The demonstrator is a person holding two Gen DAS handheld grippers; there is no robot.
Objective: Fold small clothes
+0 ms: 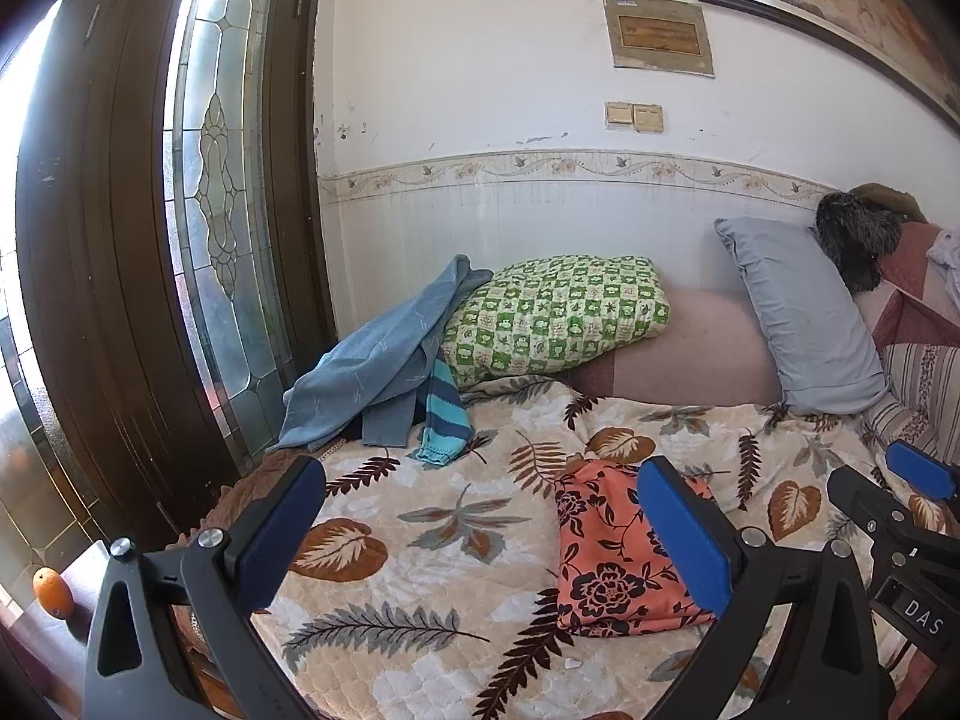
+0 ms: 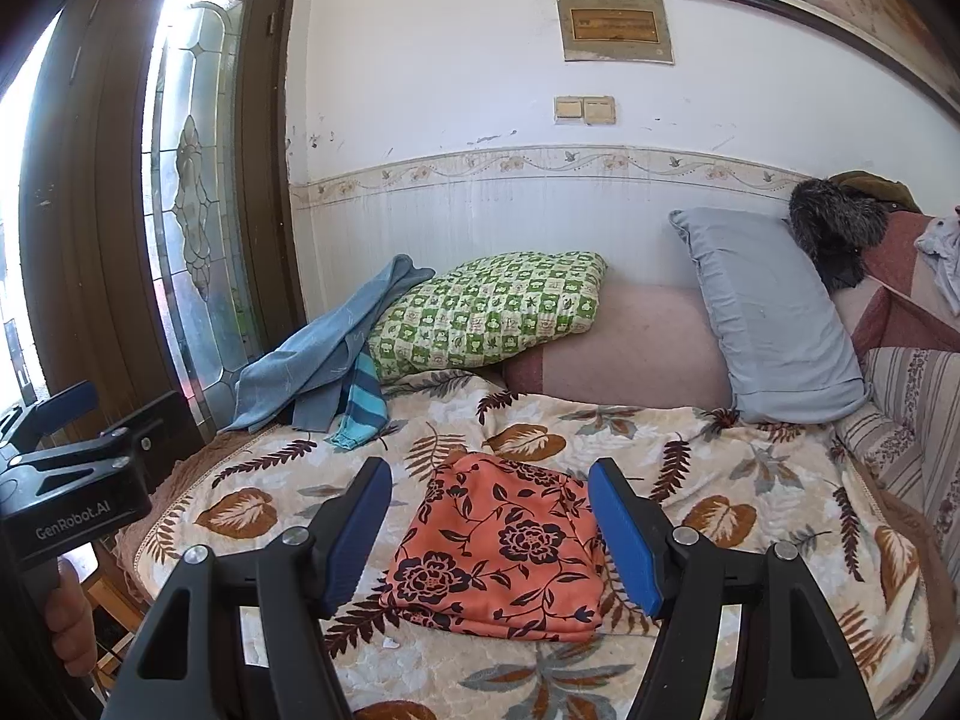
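two open grippers above a folded floral garment

one folded orange floral garment (image 2: 498,552) lies on the leaf-print blanket (image 2: 750,480), near the bed's front edge. right gripper (image 2: 489,531): blue fingers (image 2: 357,540) spread wide, one to each side of the garment, holding nothing. left gripper (image 1: 480,528): jaws also wide and empty, the garment under its right-hand finger. toward the back left corner lie a blue towel (image 2: 312,354) and a striped teal piece (image 2: 360,408), against a green checked pillow (image 2: 486,312). grey pillow (image 2: 774,312) leans at the back right. leaded-glass door (image 2: 192,210) at left.
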